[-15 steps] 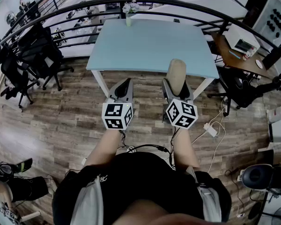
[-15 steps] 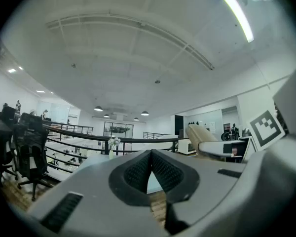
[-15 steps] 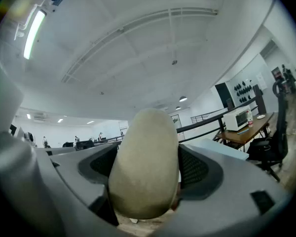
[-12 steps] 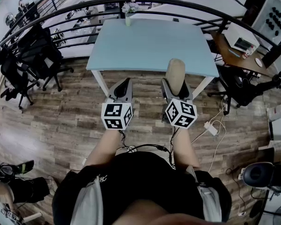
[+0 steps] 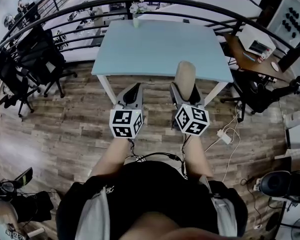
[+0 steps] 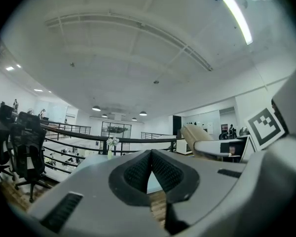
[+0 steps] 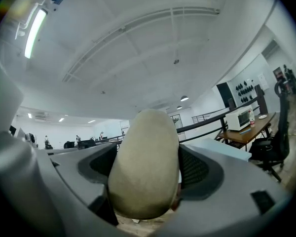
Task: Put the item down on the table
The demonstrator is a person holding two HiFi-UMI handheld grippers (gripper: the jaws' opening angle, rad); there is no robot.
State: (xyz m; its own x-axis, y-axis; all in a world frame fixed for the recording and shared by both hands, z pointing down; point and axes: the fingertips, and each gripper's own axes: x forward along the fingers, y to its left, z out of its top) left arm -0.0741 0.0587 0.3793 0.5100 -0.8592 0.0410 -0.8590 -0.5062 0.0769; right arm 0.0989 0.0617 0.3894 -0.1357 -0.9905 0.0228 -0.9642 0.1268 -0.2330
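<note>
The right gripper (image 5: pixel 185 90) clamps the beige oval item (image 7: pixel 145 169), which pokes past its tips. The left gripper (image 6: pixel 150 174) beside it is pressed together, holding nothing. Just ahead lies the table (image 5: pixel 160 49) edge, then open top. Far beyond stands a vase (image 5: pixel 137 20) holding flowers (image 5: pixel 139 6).

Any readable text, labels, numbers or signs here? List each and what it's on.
None readable.
Marker cube on left gripper: square patterns only, no letters.
Marker cube on right gripper: same.
Beige item held by right gripper: plain, no print.
White appliance on side desk: any print too small to read.
</note>
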